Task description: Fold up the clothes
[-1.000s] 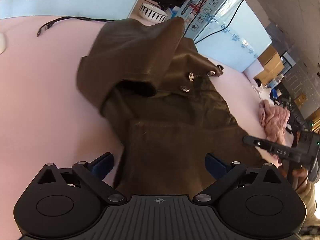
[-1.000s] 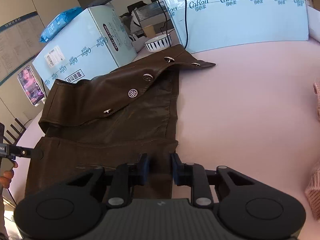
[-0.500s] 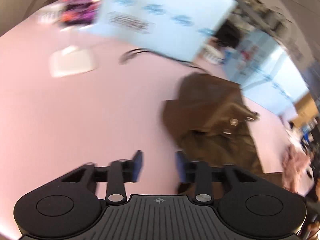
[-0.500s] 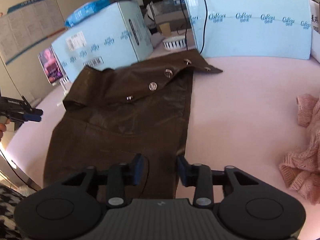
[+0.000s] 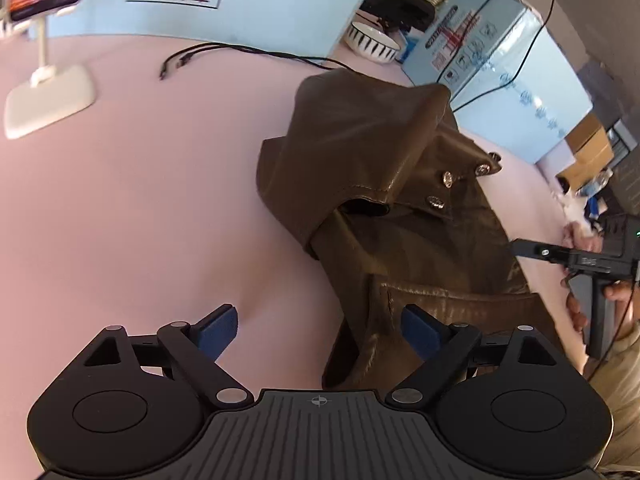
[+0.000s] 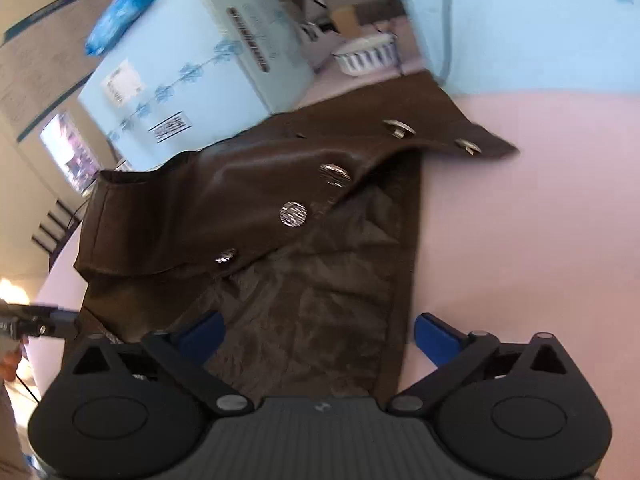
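Left wrist view: brown leather jacket (image 5: pixel 400 208), partly folded on pink table (image 5: pixel 140 200); left gripper (image 5: pixel 316 330) and right gripper (image 6: pixel 316 334) both opening wide, empty, apparently releasing for regrasp.

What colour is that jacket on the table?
Dark brown, leather-like, with silver snap buttons; the jacket shows best in the left wrist view.

Black claw (image 5: pixel 316 330), blue pads (image 5: pixel 218 330), silver screws.
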`<state>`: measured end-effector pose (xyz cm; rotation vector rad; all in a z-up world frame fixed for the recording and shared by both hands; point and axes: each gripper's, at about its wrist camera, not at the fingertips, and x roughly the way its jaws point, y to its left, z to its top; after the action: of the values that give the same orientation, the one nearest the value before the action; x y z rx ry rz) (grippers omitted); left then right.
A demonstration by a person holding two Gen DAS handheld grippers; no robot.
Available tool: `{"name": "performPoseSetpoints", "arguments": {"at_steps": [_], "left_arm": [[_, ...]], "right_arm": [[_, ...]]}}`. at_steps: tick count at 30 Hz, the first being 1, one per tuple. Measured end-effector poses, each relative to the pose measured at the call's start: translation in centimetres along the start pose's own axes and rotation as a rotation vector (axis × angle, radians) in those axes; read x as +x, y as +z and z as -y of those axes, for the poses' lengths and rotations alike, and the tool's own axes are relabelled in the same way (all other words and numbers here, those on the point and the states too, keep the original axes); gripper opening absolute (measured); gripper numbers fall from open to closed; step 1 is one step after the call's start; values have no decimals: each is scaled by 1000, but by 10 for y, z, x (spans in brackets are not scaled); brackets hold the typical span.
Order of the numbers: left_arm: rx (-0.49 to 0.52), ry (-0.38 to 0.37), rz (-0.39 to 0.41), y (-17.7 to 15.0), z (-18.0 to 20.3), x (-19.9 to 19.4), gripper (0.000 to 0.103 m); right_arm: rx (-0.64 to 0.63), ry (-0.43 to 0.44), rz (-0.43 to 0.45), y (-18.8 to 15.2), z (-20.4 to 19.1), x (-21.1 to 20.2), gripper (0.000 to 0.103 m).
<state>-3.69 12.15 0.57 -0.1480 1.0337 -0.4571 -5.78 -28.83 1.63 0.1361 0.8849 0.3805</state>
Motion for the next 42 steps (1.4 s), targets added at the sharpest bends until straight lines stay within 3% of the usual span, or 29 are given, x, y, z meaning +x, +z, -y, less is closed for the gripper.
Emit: {"name": "performPoseSetpoints", "arguments": {"at_steps": [1, 2, 3, 4, 5, 8, 10, 12, 14, 17, 19, 21, 22, 24, 25, 26, 28, 30, 31, 33, 35, 36, 38, 40, 41, 42], "left_arm": [[15, 9, 20, 3, 5, 3, 99], [34, 17, 41, 7, 12, 8, 99], [48, 28, 49, 10, 18, 15, 100], [60, 39, 55, 14, 23, 21, 101], [78, 70, 70, 17, 31, 29, 101], [101, 141, 106, 26, 48, 45, 101], [100, 140, 119, 32, 55, 49, 91], [87, 64, 107, 39, 61, 49, 67], [56, -26, 80, 45, 65, 49, 61], [56, -85, 92, 47, 72, 50, 60], [65, -67, 102, 43, 75, 53, 61], [63, -65, 100, 36, 73, 56, 61], [60, -71, 102, 32, 70, 55, 61], [54, -100, 76, 28, 67, 49, 65], [51, -115, 63, 26, 65, 46, 70], [46, -165, 21, 23, 62, 42, 78], [40, -283, -76, 16, 57, 34, 79], [35, -317, -108, 11, 59, 33, 84], [30, -328, -121, 8, 61, 34, 85], [20, -349, -146, 3, 66, 36, 85], [87, -355, -144, -3, 79, 35, 85], [122, -358, -142, -6, 86, 34, 85], [193, -363, -137, -12, 100, 33, 85], [282, -343, -130, -19, 113, 31, 85], [355, -309, -126, -27, 118, 28, 85], [415, -281, -132, -35, 122, 25, 85]], "right_arm": [[-30, -38, 9, 1, -8, 6, 101], [-58, -76, 14, 0, -14, 8, 89], [-106, -160, 32, -1, -23, 11, 58], [-125, -228, 54, -3, -27, 12, 42], [-104, -240, 69, -5, -24, 8, 8], [-34, -265, 112, -10, -14, -2, 5], [-60, -320, 133, -20, -16, -10, 4], [-83, -428, 178, -34, -17, -27, 3], [-76, -507, 220, -46, -12, -47, 3], [-38, -605, 269, -67, 3, -80, 3], [-36, -649, 203, -79, 12, -84, 7], [-38, -670, 147, -90, 19, -83, 22], [-40, -669, 126, -94, 22, -80, 24], [-4, -628, 187, -94, 23, -94, 42], [31, -589, 234, -93, 23, -105, 46], [60, -526, 289, -90, 22, -113, 55], [93, -377, 329, -77, 20, -116, 70], [114, -114, 260, -58, 15, -110, 74], [128, -37, 236, -52, 10, -103, 74], [152, 38, 182, -38, -1, -83, 74], [137, -22, 123, -23, -18, -59, 74], [71, -129, 117, -18, -31, -47, 74], [-190, -393, 115, -18, -63, -24, 75], [-396, -474, 83, -27, -82, -10, 77], [-454, -438, 35, -32, -86, -3, 80], [-431, -398, -1, -33, -84, 1, 81]]}}
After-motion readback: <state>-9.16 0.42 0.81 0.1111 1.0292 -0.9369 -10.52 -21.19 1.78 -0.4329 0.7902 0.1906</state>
